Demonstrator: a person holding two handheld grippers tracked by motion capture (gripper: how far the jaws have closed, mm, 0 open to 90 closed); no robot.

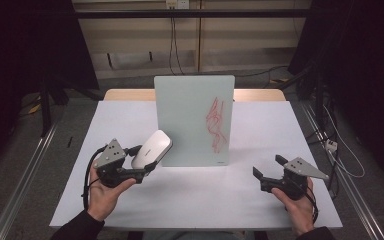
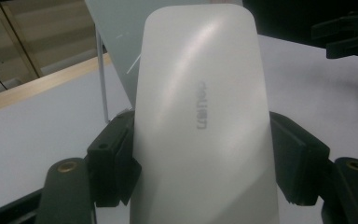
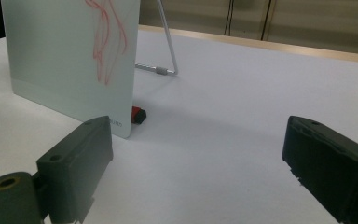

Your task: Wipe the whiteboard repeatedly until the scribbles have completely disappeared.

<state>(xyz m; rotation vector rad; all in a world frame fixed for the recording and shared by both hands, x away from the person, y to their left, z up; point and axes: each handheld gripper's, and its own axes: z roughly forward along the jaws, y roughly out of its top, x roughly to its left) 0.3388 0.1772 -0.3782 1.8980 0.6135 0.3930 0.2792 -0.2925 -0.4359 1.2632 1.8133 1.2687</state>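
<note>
Here: one white eraser (image 1: pixel 151 148) clamped in left gripper (image 1: pixel 141 161); one whiteboard (image 1: pixel 194 120); right gripper (image 1: pixel 268 168) agape.

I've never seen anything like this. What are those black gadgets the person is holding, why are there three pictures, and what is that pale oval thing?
No robot here: a person at a table holds a two-jawed tool in each hand. The high view looks down from above. The other two pictures come from small cameras riding on the tools, looking along their black jaws.

The left hand-held gripper is clamped on a pale, smooth whiteboard eraser with faint lettering, raised close to the board. The right hand-held gripper is open, with nothing between its jaws.

On the table stands a small white board propped on a wire stand, with red scribbles on it. A small red and black thing lies behind its corner; I cannot tell what it is.
</note>
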